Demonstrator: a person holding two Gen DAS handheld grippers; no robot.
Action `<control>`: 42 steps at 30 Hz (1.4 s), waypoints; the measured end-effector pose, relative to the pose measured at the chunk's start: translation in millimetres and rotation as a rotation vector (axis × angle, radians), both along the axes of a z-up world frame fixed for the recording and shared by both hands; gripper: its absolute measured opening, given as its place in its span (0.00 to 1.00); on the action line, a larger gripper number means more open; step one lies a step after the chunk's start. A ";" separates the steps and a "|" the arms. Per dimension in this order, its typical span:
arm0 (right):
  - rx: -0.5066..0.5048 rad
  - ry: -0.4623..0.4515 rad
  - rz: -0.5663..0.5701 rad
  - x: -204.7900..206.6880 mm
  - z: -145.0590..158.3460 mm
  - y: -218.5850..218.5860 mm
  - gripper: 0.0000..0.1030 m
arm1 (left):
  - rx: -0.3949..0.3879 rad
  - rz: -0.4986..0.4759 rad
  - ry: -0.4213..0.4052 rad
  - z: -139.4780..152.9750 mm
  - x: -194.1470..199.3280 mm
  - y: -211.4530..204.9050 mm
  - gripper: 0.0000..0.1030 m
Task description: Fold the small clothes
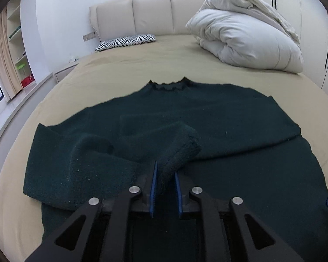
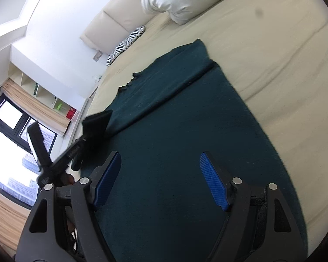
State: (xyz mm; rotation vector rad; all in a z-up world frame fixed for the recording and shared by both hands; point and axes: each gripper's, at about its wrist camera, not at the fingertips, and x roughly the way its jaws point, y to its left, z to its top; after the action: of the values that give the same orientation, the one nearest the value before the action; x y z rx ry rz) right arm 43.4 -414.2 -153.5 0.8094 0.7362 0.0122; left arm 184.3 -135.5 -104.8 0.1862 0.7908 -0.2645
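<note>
fuzzy dark-green knit sweater [image 1: 207, 118], ribbed cuff [image 1: 181, 150]

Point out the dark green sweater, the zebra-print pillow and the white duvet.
dark green sweater [image 1: 218, 113]: left wrist view, chest panel.
zebra-print pillow [image 1: 125, 41]: left wrist view, middle of its striped top.
white duvet [image 1: 247, 39]: left wrist view, front of the folded bundle.
</note>
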 end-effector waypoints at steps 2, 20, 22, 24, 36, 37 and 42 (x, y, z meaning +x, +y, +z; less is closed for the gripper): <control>0.008 0.020 0.002 6.2 -4.9 -2.2 0.72 | -0.011 0.005 0.018 -4.4 -6.3 12.7 0.52; -0.100 0.118 0.343 215.7 3.3 115.2 0.71 | -0.325 0.163 0.056 12.2 -79.1 165.6 0.72; -0.125 0.168 0.363 232.1 -7.0 127.6 0.70 | -0.343 0.184 0.058 12.7 -77.3 178.1 0.72; -0.174 0.168 0.370 237.6 -5.5 138.5 0.57 | -0.355 0.200 0.058 13.6 -78.3 189.1 0.72; -0.375 0.068 0.419 218.8 49.9 171.8 0.07 | -0.421 0.255 0.042 19.0 -67.8 213.8 0.72; -0.373 0.050 0.418 217.2 56.0 171.7 0.06 | -0.421 0.263 0.033 20.9 -66.4 217.3 0.72; -0.330 -0.091 0.376 207.9 97.7 148.6 0.06 | -0.412 0.308 -0.006 30.6 -48.9 237.0 0.72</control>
State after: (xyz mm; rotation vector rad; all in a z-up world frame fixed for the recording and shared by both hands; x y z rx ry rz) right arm 251.3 -265.6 -55.7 0.3467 0.7700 0.2579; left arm 135.5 101.5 -74.2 -0.3209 0.7315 -0.1299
